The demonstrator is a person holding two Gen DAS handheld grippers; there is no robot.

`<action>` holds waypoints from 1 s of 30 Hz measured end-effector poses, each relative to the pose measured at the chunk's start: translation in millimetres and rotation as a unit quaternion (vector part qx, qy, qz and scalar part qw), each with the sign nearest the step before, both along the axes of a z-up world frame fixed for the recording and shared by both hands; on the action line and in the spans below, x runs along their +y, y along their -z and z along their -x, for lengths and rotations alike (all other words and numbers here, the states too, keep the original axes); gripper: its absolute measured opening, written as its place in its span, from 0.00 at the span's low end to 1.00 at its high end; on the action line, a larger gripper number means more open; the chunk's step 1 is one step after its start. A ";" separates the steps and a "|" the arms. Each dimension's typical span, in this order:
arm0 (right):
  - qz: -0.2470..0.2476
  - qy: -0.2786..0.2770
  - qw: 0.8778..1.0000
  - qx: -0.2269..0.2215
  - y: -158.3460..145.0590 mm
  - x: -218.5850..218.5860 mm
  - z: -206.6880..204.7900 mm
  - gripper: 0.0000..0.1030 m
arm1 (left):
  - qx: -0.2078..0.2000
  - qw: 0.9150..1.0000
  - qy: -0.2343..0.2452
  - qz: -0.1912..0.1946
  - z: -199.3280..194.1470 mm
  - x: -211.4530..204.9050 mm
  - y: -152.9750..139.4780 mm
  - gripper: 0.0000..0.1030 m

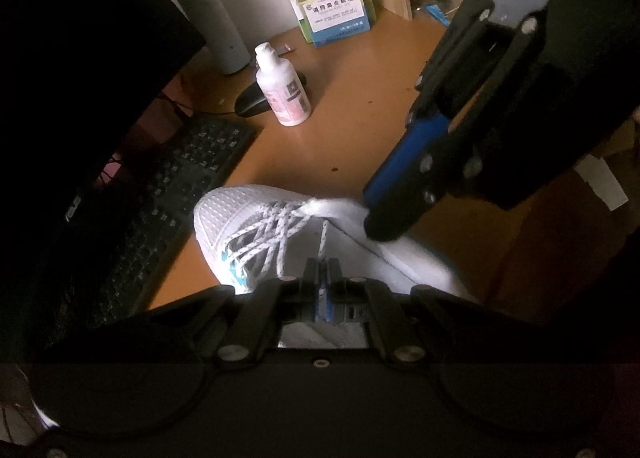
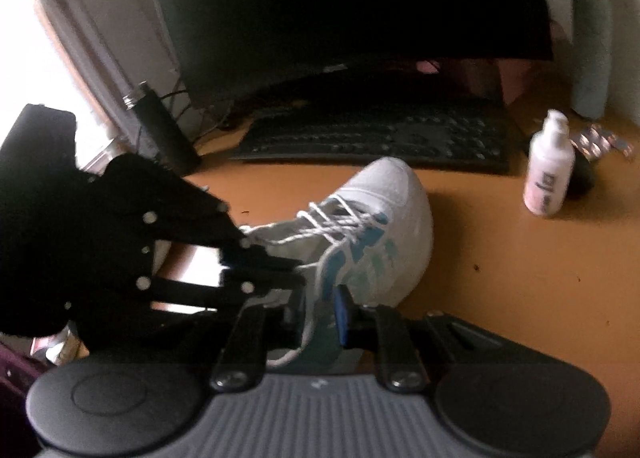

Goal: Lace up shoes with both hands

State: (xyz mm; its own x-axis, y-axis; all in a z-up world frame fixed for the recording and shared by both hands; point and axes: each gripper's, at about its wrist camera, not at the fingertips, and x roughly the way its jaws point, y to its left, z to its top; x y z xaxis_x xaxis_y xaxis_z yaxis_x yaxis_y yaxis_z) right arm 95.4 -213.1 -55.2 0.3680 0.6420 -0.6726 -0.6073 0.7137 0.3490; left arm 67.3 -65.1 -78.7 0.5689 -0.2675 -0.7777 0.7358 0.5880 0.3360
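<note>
On the counter [image 1: 352,105], just in front of the keyboard [image 1: 172,193], a white shoe [image 1: 228,217] lies between two claws.
Left claw [image 1: 321,270] sits over the shoe's tongue, its jaws pressed together on one speckled lace [image 1: 323,236]. Right claw [image 2: 320,314] hangs at the shoe's ankle side, jaws nearly together; a lace strand runs between them, apparently pinched, though blur hides the contact. Beyond the shoe's toe stand a white bottle [image 1: 285,91] and a grey flask [image 1: 212,23].
</note>
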 end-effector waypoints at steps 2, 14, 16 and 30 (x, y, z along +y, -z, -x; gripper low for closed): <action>0.007 -0.015 1.000 -0.011 -0.1 2.8 1.4 0.15 | 0.001 1.000 0.002 -0.004 0.3 -1.3 -0.9 0.00; 0.042 -0.059 0.996 -0.051 -2.4 9.2 7.9 0.16 | -0.002 1.000 -0.004 -0.005 0.0 -1.7 -2.4 0.00; 0.043 -0.059 0.996 -0.050 -2.2 9.1 8.3 0.16 | 0.000 1.000 -0.001 -0.010 -0.1 -3.0 -0.9 0.00; 0.051 -0.058 0.996 -0.048 -0.8 12.7 10.1 0.16 | -0.008 1.000 -0.006 0.007 -1.8 -6.8 -3.6 0.00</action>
State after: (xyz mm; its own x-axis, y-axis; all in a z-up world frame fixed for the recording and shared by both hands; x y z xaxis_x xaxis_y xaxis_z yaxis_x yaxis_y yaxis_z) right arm 85.3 -200.5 -54.4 0.3608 0.6134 -0.7025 -0.7144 0.6661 0.2146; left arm 69.1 -72.0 -75.1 0.5839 -0.2705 -0.7655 0.7232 0.6017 0.3390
